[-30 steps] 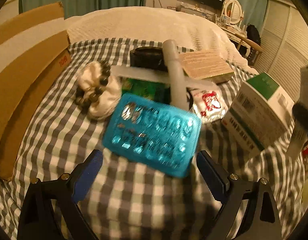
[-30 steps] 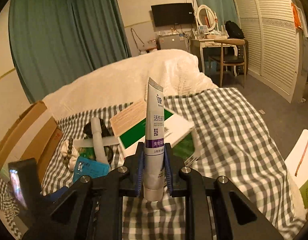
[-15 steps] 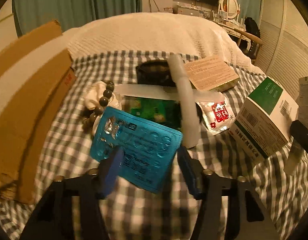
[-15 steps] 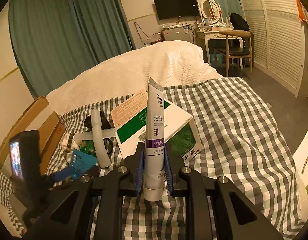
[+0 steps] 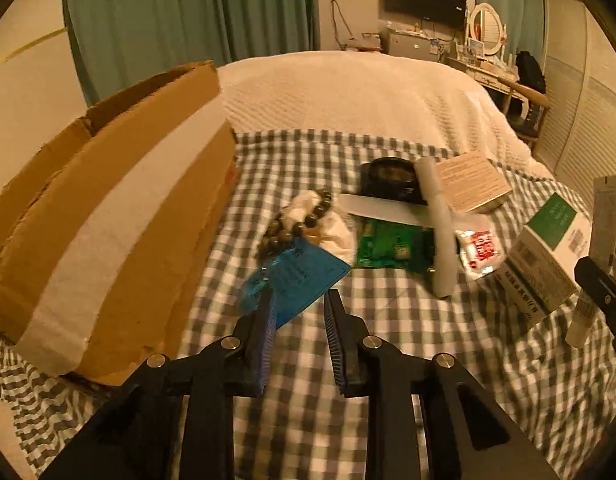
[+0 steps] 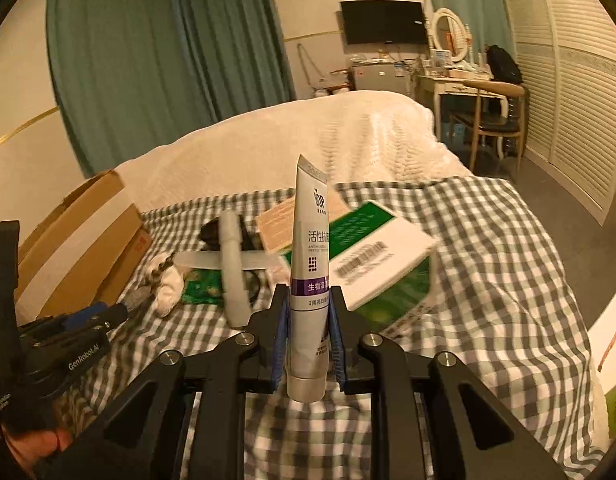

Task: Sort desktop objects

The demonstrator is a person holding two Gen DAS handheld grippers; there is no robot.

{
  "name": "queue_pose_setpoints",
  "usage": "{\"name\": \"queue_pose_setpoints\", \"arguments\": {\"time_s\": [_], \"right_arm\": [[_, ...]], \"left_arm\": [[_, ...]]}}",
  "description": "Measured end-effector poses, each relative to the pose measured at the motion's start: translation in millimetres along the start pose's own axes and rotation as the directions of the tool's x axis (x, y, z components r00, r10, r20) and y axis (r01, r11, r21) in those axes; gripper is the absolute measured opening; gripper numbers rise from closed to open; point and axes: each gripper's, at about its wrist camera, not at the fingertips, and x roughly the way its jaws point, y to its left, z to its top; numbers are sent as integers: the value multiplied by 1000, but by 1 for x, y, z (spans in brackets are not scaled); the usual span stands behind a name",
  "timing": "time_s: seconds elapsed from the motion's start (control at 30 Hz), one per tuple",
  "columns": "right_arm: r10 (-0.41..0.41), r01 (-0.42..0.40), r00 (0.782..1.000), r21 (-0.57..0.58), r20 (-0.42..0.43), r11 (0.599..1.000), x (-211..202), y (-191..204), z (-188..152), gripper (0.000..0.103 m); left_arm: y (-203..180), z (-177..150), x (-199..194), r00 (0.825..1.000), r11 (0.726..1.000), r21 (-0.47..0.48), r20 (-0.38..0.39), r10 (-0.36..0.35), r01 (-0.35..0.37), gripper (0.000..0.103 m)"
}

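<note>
My left gripper (image 5: 298, 300) is shut on a blue blister pack of pills (image 5: 296, 280), holding its near edge a little above the checked cloth (image 5: 388, 352). My right gripper (image 6: 308, 312) is shut on a grey toothpaste tube (image 6: 310, 264) held upright, cap down. That tube also shows at the right edge of the left wrist view (image 5: 600, 240). On the cloth lie a bead bracelet on a white pouch (image 5: 308, 220), a green packet (image 5: 388, 244), a grey tube (image 5: 438, 228), a red-and-white sachet (image 5: 480, 248) and a green-and-white box (image 5: 548, 248).
A large open cardboard box (image 5: 108, 216) stands at the left of the cloth. A tan booklet (image 5: 468, 184) and a black round case (image 5: 388, 176) lie behind the pile. A white quilt (image 5: 368, 96) covers the bed beyond.
My left gripper has closed on the blue blister pack and lifted it back and to the left, toward the cardboard box. My right gripper still holds the toothpaste tube upright.
</note>
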Motion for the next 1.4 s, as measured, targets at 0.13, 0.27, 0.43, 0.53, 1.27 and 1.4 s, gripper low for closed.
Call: {"name": "queue_pose_setpoints", "arguments": {"time_s": [0.13,0.27,0.43,0.53,1.27,1.4], "right_arm": [[30,-30,999,-28,-15,999,4,13,-2,18],[49,-50,998,-38,-26,998,8,22,-7,18],[81,-85,994,-69,-71,994,21,39,-13,18],[83,-89,993,-71,-84,993,24,42,-16,18],[116,-125,989,-97,-95,987,23,56,-19,19],[122,-132,987,-96,-102,987,24,55,-21,19]], "left_arm": [[5,1,5,1000,1000,-15,6,16,-16,25],[3,3,17,1000,1000,16,13,8,-8,25],[-8,11,35,1000,997,76,11,-10,9,25],[-14,11,36,1000,995,102,26,7,-9,20],[25,-2,33,1000,999,-44,-12,-15,14,10],[21,-3,24,999,998,-42,26,-44,45,8]]}}
